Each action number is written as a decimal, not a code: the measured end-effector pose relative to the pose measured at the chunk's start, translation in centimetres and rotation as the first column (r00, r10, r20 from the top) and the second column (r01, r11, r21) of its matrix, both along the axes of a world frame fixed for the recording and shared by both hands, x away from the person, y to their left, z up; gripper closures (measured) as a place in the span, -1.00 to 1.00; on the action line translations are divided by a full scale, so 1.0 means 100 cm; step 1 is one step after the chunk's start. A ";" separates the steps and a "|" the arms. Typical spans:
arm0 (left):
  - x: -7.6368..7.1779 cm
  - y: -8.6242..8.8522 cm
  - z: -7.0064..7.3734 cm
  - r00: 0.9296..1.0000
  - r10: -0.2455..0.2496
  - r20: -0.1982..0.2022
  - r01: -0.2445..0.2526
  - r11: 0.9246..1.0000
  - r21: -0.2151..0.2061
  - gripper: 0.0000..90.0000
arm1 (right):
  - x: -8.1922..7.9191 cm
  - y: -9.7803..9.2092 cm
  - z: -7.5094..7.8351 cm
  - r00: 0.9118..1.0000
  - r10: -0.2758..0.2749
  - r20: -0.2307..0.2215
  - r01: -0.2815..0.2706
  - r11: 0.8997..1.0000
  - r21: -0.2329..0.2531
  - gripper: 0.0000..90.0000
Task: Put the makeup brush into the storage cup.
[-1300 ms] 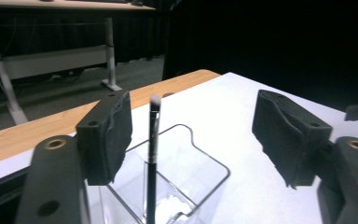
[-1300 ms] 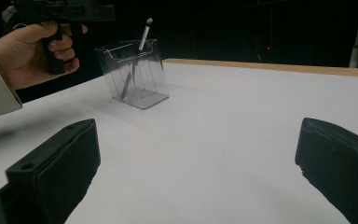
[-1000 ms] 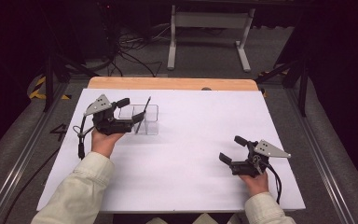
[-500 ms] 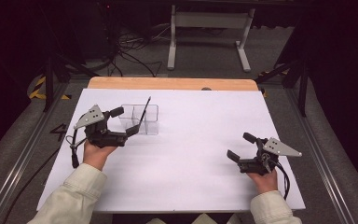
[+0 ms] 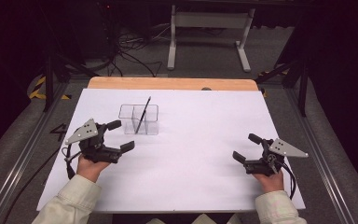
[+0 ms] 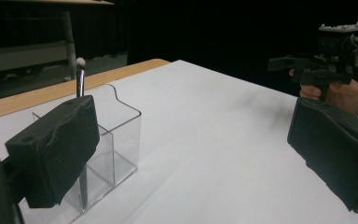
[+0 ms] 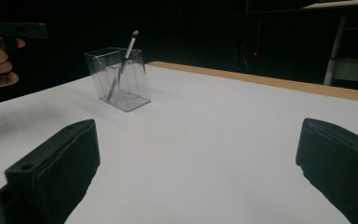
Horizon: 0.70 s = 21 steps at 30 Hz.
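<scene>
**Both claws wide and empty, pen standing in the clear holder**

Here's the left claw (image 5: 121, 135), low over the white surface (image 5: 191, 177) on the person's left side, its jaws spread wide with nothing between them. Just beyond it, near but not touching, sits the clear holder (image 5: 139, 119), a see-through box split into compartments. Inside it leans the dark pen (image 5: 142, 115), tilted, its tip down on the holder's floor and its pale-capped top poking above the rim (from the left gripper view the pen's shaft rises right behind the near jaw, so which compartment it stands in is hard to call there; from above it looks to be at the middle divider).

Over on the other side, the right claw (image 5: 247, 148) hangs above the surface, well apart from the holder, jaws likewise wide open and holding nothing. From the right gripper view the holder (image 7: 117, 79) stands far off to the left, pen (image 7: 121, 70) slanting out of it, with a wooden edge (image 5: 168, 83) running along the far side of the surface.
</scene>
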<state>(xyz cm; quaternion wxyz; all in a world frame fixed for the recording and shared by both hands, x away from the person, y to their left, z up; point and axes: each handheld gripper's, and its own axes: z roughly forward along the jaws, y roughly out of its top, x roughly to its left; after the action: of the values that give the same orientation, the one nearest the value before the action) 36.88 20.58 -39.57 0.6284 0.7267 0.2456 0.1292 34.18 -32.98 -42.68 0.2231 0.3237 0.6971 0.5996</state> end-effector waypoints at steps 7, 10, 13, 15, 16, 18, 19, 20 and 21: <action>-0.008 0.003 -0.013 1.000 -0.025 -0.008 0.025 1.000 0.001 -0.94 | -0.002 0.001 -0.005 0.999 0.042 -0.007 -0.042 0.999 -0.010 -1.00; -0.010 0.004 -0.017 1.000 -0.028 -0.014 0.027 1.000 -0.014 -0.94 | -0.002 0.002 -0.007 0.999 0.051 -0.004 -0.051 0.999 -0.012 -1.00; -0.012 0.007 -0.023 0.999 -0.037 -0.018 0.037 0.999 -0.019 -0.94 | -0.003 0.003 -0.009 0.998 0.056 0.005 -0.056 0.998 -0.021 -1.00; -0.012 0.011 -0.028 0.999 -0.048 -0.027 0.047 0.999 -0.017 -0.94 | -0.003 0.003 -0.009 0.998 0.064 0.010 -0.064 0.998 -0.021 -1.00; -0.013 0.012 -0.030 0.998 -0.047 -0.033 0.046 0.999 -0.029 -0.95 | -0.003 0.003 -0.010 0.998 0.065 0.010 -0.065 0.998 -0.022 -1.00; -0.014 0.015 -0.033 0.998 -0.045 -0.035 0.044 0.999 -0.031 -0.94 | -0.004 0.004 -0.011 0.997 0.070 0.014 -0.070 0.997 -0.024 -1.00; -0.014 0.016 -0.034 0.998 -0.045 -0.041 0.044 0.999 -0.029 -0.94 | -0.004 0.004 -0.011 0.997 0.076 0.013 -0.075 0.997 -0.023 -1.00; -0.015 0.016 -0.035 0.998 -0.043 -0.042 0.041 0.999 -0.028 -0.94 | -0.003 0.005 -0.012 0.997 0.081 0.010 -0.081 0.996 -0.023 -1.00; -0.016 0.016 -0.037 0.998 -0.040 -0.042 0.039 0.999 -0.026 -0.94 | -0.004 0.006 -0.013 0.996 0.084 0.007 -0.084 0.996 -0.029 -1.00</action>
<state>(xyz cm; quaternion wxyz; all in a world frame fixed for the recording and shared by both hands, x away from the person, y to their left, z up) 35.29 22.23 -43.26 0.6347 0.7259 0.2461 0.0980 33.83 -32.41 -43.97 0.2052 0.2885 0.7176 0.5997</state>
